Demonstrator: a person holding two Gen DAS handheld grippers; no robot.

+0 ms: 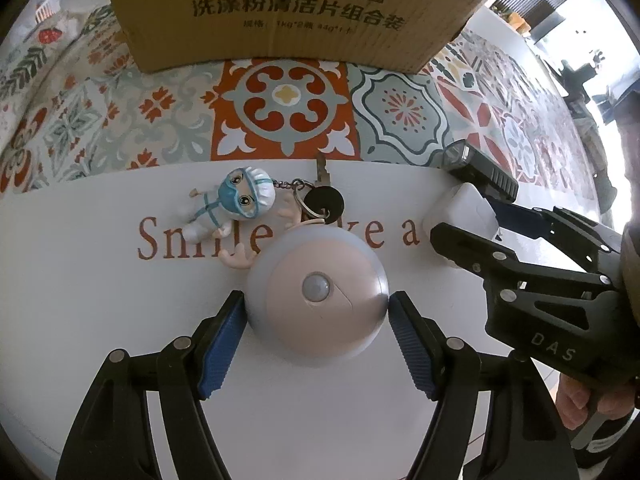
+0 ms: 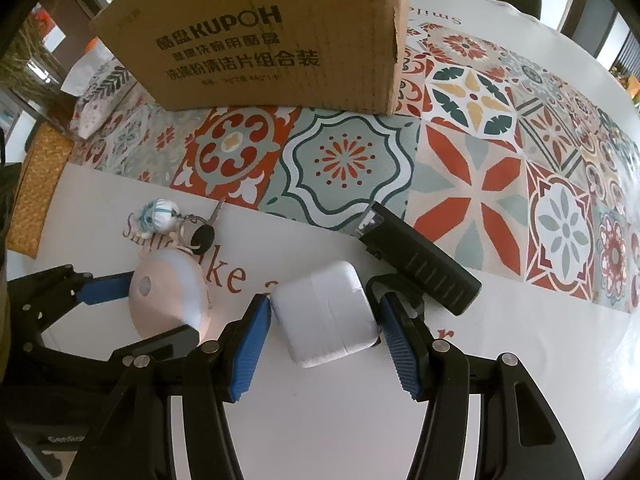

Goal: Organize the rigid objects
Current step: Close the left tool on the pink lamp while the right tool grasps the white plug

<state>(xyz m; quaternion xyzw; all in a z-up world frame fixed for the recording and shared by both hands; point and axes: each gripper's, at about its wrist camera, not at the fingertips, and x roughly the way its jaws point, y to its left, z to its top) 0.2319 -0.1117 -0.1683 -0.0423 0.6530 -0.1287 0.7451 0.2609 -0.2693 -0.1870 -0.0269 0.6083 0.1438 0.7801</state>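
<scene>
The cardboard box (image 2: 276, 40) at the far side of the patterned tablecloth (image 2: 480, 184) is taken as the landmark, since it is prob. where the items are meant to go. Nearest the box's left half, on the white strip w/ lettering, a doll keychain (image 1: 236, 204) w/ a key (image 1: 324, 196) is seen lying flat, touching the far edge of the round dome light (image 1: 316, 296). That light is straddled by the left gripper (image 1: 316, 306): the jaws are part open, the right pad looks to touch the rim and the left pad sits just beside it, so no firm squeeze is judged yet. Further right, still on the near side of the box, the white charger block (image 2: 326, 312) is framed by the right gripper (image 2: 324, 318); the left pad is at or touching its side, a thin gap is seen at the right pad, so the jaws are open around it, not clamped. Right of that, below the box's right corner, a black flashlight (image 2: 420, 256) lies at a slant, its cord looped near the right pad. For a good grasp, the dome should be taken across its widest part and low, as the curved shell could slip upward; the keychain shouldn't be dragged along. The charger should be pinched on flat sides, w/ the cord kept clear of the pad.
</scene>
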